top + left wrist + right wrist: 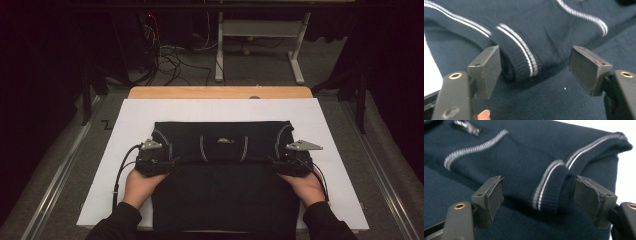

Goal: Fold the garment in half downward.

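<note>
White sheet covers wooden worktop. Beyond worktop: grey carpet floor, white-legged table frame, tangled dark cables. Metal rail runs along left side.

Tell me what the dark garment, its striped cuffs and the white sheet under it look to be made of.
Garment: fine knit, likely cotton or wool blend, matte navy; tiny loops show up close. Cuff: ribbed knit with two pale woven stripes. Sheet: smooth, flat, matte white, perhaps paper or board; hard to tell which.
</note>
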### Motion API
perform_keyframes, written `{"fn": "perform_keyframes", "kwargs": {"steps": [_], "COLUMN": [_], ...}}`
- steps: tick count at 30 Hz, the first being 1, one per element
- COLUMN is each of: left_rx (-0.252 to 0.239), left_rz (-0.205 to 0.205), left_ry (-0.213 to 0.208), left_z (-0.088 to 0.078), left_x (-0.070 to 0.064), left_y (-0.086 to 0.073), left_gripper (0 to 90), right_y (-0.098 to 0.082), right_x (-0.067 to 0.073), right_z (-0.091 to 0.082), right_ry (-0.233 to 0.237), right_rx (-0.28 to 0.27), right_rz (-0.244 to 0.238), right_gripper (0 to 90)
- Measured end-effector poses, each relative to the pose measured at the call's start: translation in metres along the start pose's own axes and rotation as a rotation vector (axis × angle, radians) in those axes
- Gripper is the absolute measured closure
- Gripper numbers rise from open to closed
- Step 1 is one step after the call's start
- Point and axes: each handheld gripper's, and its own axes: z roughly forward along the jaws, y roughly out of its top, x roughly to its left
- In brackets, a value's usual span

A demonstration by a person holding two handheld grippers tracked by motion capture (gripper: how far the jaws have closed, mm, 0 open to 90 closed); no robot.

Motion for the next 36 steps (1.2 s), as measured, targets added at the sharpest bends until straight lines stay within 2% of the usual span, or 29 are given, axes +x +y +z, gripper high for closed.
{"fn": "perform_keyframes", "kwargs": {"steps": [3, 6, 8, 10, 13, 15, 16, 21, 25, 29, 34, 36], "left_rx": [0.032, 0.03, 0.025, 0.022, 0.007, -0.025, -0.039, -0.12, -0.144, -0.139, -0.092, -0.076], "left_rz": [0.03, 0.051, 0.039, 0.04, 0.053, 0.053, 0.052, 0.062, 0.08, 0.101, 0.141, 0.145], "left_ry": [0.038, 0.074, 0.068, 0.061, 0.044, 0.038, 0.032, 0.001, -0.017, -0.035, -0.044, -0.049], "left_z": [0.005, 0.006, 0.006, 0.006, 0.005, 0.002, -0.001, -0.024, -0.041, -0.051, -0.056, -0.056], "left_x": [-0.003, -0.002, -0.001, -0.001, -0.003, -0.005, -0.005, -0.007, -0.01, -0.017, -0.029, -0.032], "left_y": [-0.001, -0.003, -0.004, -0.004, -0.004, -0.005, -0.005, -0.006, -0.011, -0.02, -0.036, -0.041], "left_gripper": [32.8, 45.9, 52.3, 56.6, 69.0, 70.7, 70.9, 70.8, 70.7, 70.6, 70.6, 70.6], "right_y": [-0.002, -0.004, -0.004, -0.005, -0.004, -0.003, -0.003, -0.002, -0.008, -0.018, -0.032, -0.037], "right_x": [0.0, -0.001, -0.003, -0.001, 0.004, 0.006, 0.006, 0.013, 0.017, 0.018, 0.025, 0.028], "right_z": [0.004, 0.003, 0.002, 0.001, 0.001, -0.002, -0.006, -0.026, -0.043, -0.058, -0.07, -0.073], "right_ry": [0.003, -0.008, -0.001, 0.005, 0.001, 0.0, 0.0, 0.007, 0.023, 0.039, 0.053, 0.057], "right_rx": [0.04, 0.031, 0.025, 0.02, 0.021, 0.002, -0.025, -0.107, -0.143, -0.154, -0.134, -0.124], "right_rz": [-0.002, 0.005, 0.014, -0.011, -0.053, -0.066, -0.067, -0.085, -0.107, -0.103, -0.127, -0.143], "right_gripper": [36.1, 52.7, 58.6, 67.9, 76.3, 77.8, 77.9, 77.9, 77.7, 77.6, 77.5, 77.5]}}
